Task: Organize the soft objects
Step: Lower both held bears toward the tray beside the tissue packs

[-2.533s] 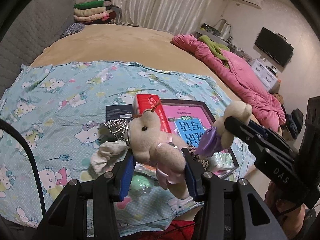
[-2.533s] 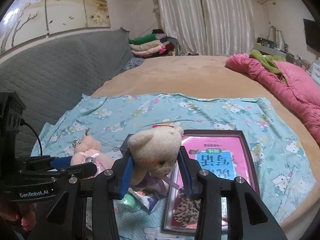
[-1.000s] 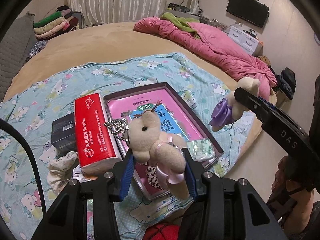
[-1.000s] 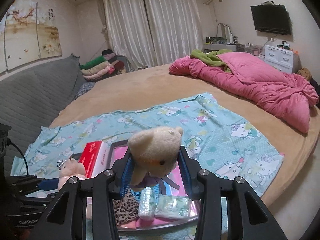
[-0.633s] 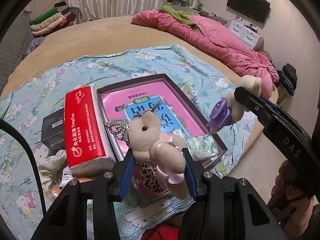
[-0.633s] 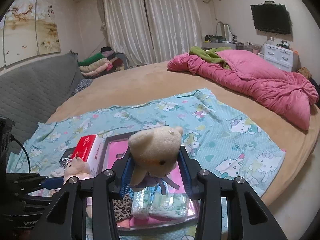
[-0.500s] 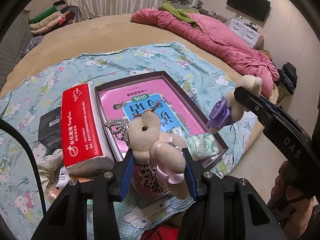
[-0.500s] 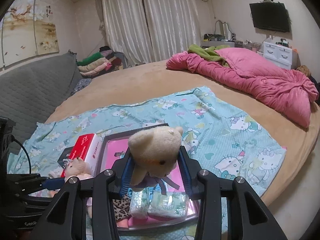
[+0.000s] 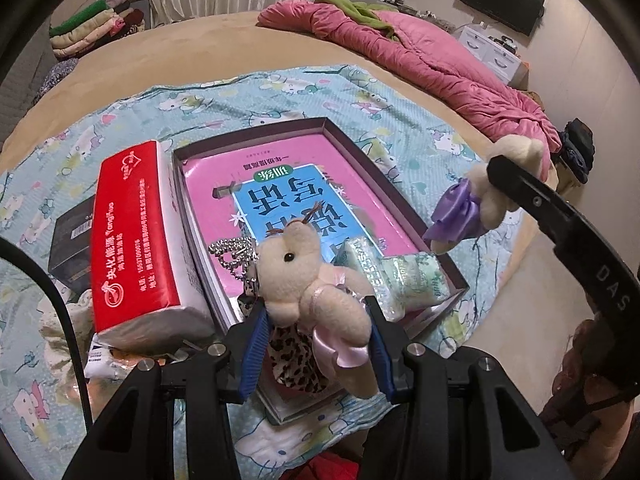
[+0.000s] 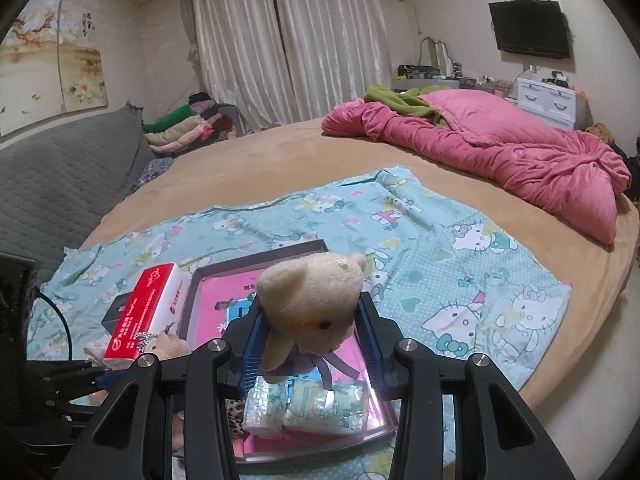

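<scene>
holding two small plush bears, one in each of my tools: my left gripper is clamped on the bear with the pink ribbon, its blue pads pressed into the body from both sides, head up toward the camera and a silver ball chain dangling off its head. my right gripper is clamped the same way on the bear with the purple ribbon, head above the pads and ribbon tails hanging below. seen from the left tool, that second bear hangs off to the right and further out, above the box's right rim. directly under and ahead of both grippers lies the open dark box with a pink and blue book flat inside it. at the near end of the box, just beyond my left fingers, sit a leopard-print pouch and two green tissue packs. to the left of the box, touching its wall, lies a red tissue pack, with a black box further left. everything rests on a blue cartoon-cat sheet over the tan bed, and a pink quilt is heaped far ahead to the right.
</scene>
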